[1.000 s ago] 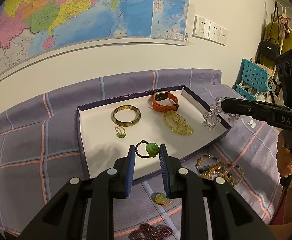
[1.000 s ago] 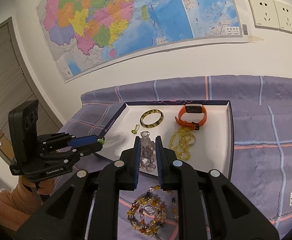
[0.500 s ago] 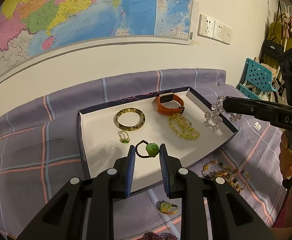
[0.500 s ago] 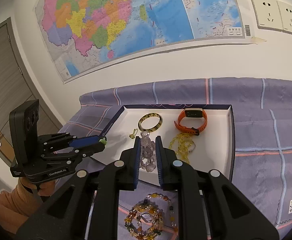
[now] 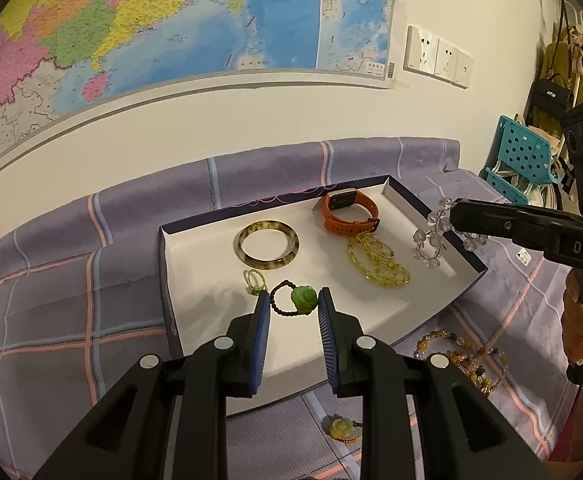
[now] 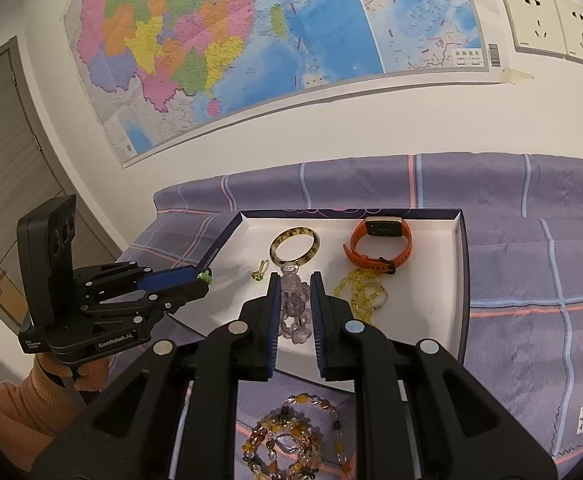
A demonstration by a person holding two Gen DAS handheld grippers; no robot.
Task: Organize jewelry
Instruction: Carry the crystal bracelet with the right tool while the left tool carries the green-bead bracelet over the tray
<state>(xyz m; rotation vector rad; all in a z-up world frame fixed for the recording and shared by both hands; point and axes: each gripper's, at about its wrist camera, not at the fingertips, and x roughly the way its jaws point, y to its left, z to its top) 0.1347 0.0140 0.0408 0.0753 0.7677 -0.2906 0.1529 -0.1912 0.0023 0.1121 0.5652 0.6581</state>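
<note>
1. While we hold both tools over the tray (image 5: 179, 264), the left tool (image 5: 294, 304) has its pads closed on a green bead (image 5: 303, 299) strung on a dark cord bracelet (image 5: 279, 308), which hangs between the pads above the tray's white floor.
2. Seen from the right wrist, the left tool (image 6: 205, 276) shows that green bead (image 6: 205, 278) pinched at its very tip, over the tray's left wall (image 6: 219, 248).
3. Our right tool (image 6: 294, 280) is nearly closed on a clear crystal bracelet (image 6: 293, 308); the beads hang down between its pads.
4. From the left wrist, the right tool (image 5: 453, 216) holds the crystal bracelet (image 5: 431, 240) above the tray's right wall (image 5: 467, 260).
5. Beyond the left tool, inside the tray, lie a mottled bangle (image 5: 268, 244), an orange watch (image 5: 349, 214) and a yellow bead string (image 5: 375, 264).
6. Just left of the left tool's tip a small green-and-yellow ring (image 5: 254, 282) lies on the tray floor.
7. Below the right tool, outside the tray, an amber bead bracelet (image 6: 291, 440) lies on the checked purple cloth (image 6: 531, 340).
8. Under the left tool, also on the cloth, lies a small yellow-green pendant (image 5: 337, 428).
9. A hand (image 5: 579, 328) grips the right tool's handle, and an orange sleeve (image 6: 15, 400) shows behind the left tool.
</note>
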